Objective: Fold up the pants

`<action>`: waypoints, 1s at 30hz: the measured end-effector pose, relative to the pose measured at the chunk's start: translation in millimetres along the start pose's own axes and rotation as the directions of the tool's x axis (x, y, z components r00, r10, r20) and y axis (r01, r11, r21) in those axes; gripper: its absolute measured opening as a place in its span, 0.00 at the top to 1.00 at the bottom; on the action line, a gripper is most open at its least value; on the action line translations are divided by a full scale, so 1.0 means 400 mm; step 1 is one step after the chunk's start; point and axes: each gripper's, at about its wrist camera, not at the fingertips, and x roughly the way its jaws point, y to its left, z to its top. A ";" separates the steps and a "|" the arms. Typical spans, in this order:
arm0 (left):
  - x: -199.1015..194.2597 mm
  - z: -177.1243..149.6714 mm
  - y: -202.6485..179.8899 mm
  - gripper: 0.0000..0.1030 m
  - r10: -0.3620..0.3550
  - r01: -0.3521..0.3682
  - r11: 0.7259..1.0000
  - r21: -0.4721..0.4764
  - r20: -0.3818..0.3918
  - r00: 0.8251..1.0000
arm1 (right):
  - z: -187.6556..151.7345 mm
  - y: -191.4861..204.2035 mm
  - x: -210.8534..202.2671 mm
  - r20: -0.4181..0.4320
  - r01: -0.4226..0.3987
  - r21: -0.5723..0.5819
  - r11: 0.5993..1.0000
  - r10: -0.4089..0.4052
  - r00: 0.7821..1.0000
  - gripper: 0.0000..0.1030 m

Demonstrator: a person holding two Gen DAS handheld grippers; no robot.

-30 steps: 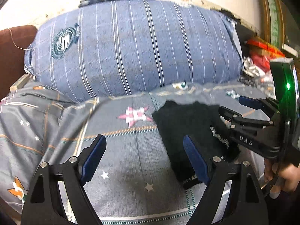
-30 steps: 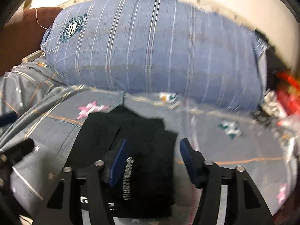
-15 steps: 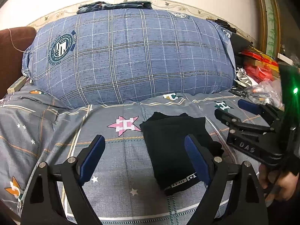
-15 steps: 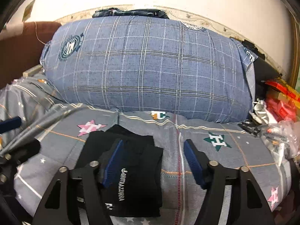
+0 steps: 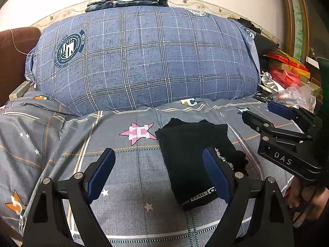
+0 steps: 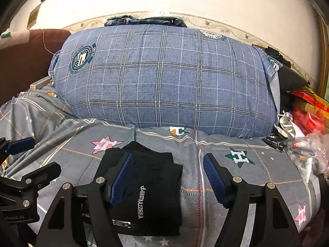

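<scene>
The black pants (image 6: 152, 189) lie folded into a small flat rectangle on the grey star-print bedsheet (image 6: 236, 183), white lettering facing up. My right gripper (image 6: 167, 179) hovers just above them, open, its left pad over the fabric and pressing nothing. In the left wrist view the same pants (image 5: 185, 160) sit right of centre. My left gripper (image 5: 158, 174) is open above the sheet, its right finger crossing in front of the pants. The right gripper (image 5: 265, 113) shows at that view's right edge; the left gripper (image 6: 35, 158) shows at the right wrist view's left edge.
A big blue plaid pillow (image 5: 144, 61) blocks the back of the bed, with folded clothes (image 5: 125, 2) on top. Red packets and plastic bags (image 5: 287, 78) crowd the right side. A brown padded edge (image 5: 12, 61) stands at left. A hand (image 5: 304, 201) holds the right gripper.
The right gripper's jaws have widened a little and it has lifted up and back off the pants. The pants have settled flat. The left gripper has hardly moved.
</scene>
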 end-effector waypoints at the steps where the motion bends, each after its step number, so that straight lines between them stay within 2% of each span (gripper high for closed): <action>1: 0.003 -0.002 0.000 0.15 0.001 -0.001 1.000 0.000 -0.004 1.000 | -0.001 0.003 0.002 -0.003 0.009 -0.006 1.000 -0.009 1.000 0.30; 5: 0.015 -0.011 -0.002 0.15 0.000 0.000 1.000 0.002 -0.019 1.000 | -0.007 0.011 0.013 -0.018 0.032 -0.028 0.999 -0.032 0.999 0.29; 11: 0.032 -0.023 0.001 0.15 -0.003 0.004 1.000 0.008 -0.041 0.999 | -0.028 0.020 0.058 -0.088 0.044 -0.052 0.998 -0.049 0.995 0.28; 30: 0.078 -0.045 0.033 0.15 0.003 -0.005 1.000 -0.017 -0.089 0.996 | -0.068 0.044 0.129 -0.181 0.023 -0.076 0.997 -0.036 0.983 0.28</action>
